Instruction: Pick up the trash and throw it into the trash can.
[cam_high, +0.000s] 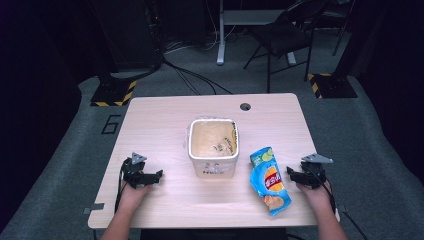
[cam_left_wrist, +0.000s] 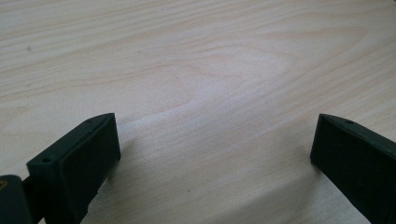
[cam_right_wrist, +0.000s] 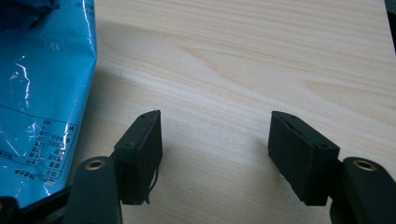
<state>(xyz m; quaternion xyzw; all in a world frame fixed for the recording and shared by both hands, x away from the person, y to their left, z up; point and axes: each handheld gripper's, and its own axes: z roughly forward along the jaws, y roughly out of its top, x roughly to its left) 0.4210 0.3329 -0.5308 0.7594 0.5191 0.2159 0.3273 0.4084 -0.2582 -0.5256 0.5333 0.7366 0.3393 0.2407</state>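
High view: pale wood-grain table (cam_high: 165, 115), rectangular with rounded corners and a small round hole (cam_high: 245, 106) near the far edge. At the middle, a square tub (cam_high: 213, 146) with whitish translucent walls and rounded corners, open on top, tan inside. Just right of it, apart from it, a glossy blue chip bag (cam_high: 269, 181), crinkled, lying flat with green and red-yellow print. Left gripper (cam_high: 156, 176) held low at the near left, well apart from the tub; right gripper (cam_high: 291, 173) at the near right, just beside the bag. Grey carpet and a dark folding chair (cam_high: 285, 35) beyond.

Left gripper view: two matte black blocky jaws spread wide, nothing between them but smooth wood grain.

Right gripper view: black jaws parted, bare table between. Shiny blue bag (cam_right_wrist: 42, 93) with fine white print near the left jaw; contact impossible to judge.
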